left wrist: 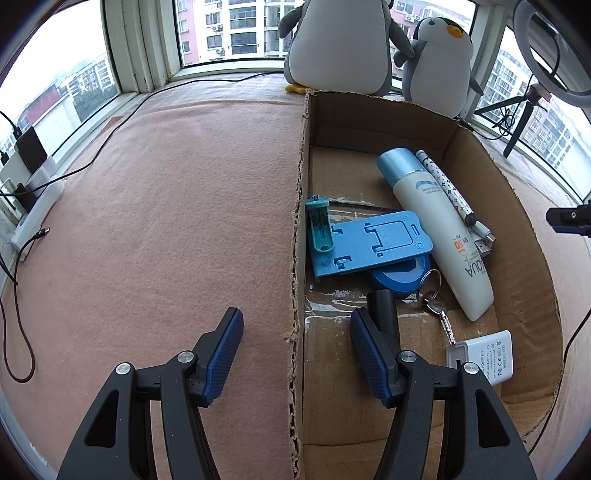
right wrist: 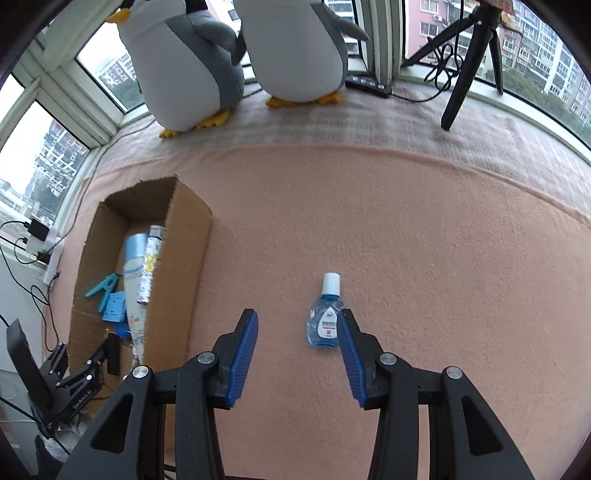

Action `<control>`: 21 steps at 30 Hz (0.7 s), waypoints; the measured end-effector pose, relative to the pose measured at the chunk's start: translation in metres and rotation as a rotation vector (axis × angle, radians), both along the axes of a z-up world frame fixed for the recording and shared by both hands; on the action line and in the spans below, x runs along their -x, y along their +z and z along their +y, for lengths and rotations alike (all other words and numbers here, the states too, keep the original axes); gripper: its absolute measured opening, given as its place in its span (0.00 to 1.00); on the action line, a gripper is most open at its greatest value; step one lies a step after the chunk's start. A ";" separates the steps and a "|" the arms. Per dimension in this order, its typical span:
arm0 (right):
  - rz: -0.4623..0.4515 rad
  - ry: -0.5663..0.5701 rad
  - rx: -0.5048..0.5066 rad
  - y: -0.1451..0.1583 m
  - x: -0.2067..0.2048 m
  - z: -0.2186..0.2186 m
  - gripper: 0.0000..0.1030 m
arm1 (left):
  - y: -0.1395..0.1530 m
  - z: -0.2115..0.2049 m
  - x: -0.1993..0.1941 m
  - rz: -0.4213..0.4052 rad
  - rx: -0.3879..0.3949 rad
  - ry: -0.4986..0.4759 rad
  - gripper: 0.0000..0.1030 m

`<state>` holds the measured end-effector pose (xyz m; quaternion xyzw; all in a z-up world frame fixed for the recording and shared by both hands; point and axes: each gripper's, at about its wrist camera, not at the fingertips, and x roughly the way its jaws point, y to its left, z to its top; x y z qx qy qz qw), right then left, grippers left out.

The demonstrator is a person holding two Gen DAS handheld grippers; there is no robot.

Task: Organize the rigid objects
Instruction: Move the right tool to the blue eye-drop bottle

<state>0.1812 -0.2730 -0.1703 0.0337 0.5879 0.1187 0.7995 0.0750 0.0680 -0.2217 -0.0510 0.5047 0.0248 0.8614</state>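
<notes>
Blue bottle flat beside right gripper's spread fingers.

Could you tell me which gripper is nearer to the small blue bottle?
Right. The right gripper hovers open just short of the small blue bottle; the left gripper straddles the cardboard box wall.

Two plush penguins upright on sill by window. Pink blanket covers surface. Black cable trails across blanket's left side. Tripod stands right of penguins; power strip between them. Ring light at upper right.
</notes>
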 end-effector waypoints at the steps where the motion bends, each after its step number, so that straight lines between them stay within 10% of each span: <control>1: 0.007 0.004 0.011 -0.003 -0.001 0.000 0.39 | 0.000 0.000 0.000 0.000 0.000 0.000 0.63; 21: 0.092 0.030 0.120 -0.044 -0.022 0.008 0.39 | 0.000 0.000 0.000 0.000 0.002 0.000 0.63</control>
